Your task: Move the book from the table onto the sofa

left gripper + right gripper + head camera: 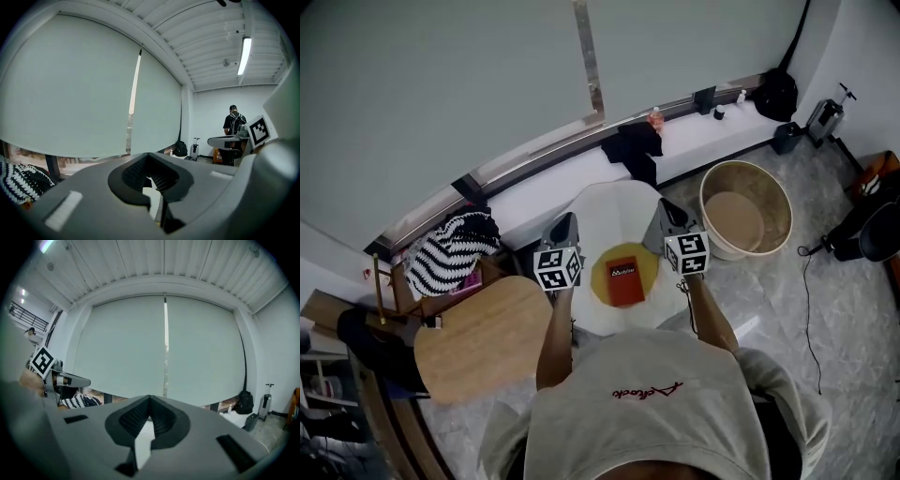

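1. Bottom centre: the person's pale shirt (647, 403), with red script across it that is too loopy to read.
2. Centre frame: the white round table (614, 202).
3. Either side of centre are the left gripper (565, 220) and the right gripper (666, 206), each with its jaws pressed together and nothing between them.
4. And the red book (624, 281) lies flat on a yellow disc (602, 272) on that table, between the grippers. Its cover print is too small to read.

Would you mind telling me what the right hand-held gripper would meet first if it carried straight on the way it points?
Probably the pale window blind: the right hand-held gripper, shut and empty, aims at it, and nothing shows in between, though depth is unclear.
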Demonstrator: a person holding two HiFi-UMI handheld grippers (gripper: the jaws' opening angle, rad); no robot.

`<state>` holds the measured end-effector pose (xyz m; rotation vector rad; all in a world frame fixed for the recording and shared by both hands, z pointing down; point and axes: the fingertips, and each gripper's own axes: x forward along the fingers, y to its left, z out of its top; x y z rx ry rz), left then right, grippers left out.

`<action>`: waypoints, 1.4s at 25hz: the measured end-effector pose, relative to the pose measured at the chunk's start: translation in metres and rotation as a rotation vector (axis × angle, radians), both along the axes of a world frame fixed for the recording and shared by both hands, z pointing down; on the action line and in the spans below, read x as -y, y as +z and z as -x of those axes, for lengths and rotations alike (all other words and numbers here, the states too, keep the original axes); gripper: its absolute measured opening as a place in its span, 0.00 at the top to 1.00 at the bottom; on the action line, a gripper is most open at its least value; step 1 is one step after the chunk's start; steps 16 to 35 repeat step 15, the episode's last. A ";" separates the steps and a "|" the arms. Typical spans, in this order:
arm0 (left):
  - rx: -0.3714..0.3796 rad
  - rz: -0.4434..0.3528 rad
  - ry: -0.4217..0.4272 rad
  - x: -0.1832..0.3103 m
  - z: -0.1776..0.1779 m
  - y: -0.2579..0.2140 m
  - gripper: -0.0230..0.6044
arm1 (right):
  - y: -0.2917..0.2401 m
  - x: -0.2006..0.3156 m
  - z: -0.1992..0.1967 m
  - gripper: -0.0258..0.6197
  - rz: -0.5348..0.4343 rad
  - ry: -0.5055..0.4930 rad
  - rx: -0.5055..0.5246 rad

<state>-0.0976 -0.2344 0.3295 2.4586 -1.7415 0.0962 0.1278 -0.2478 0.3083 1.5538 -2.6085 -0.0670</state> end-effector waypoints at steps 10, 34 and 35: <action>0.005 0.008 0.005 0.001 0.000 0.006 0.95 | 0.004 0.000 0.006 0.95 0.006 -0.006 -0.002; 0.010 0.013 0.007 0.004 -0.002 0.007 0.95 | 0.003 0.004 0.005 0.95 0.006 -0.009 -0.002; 0.010 0.013 0.007 0.004 -0.002 0.007 0.95 | 0.003 0.004 0.005 0.95 0.006 -0.009 -0.002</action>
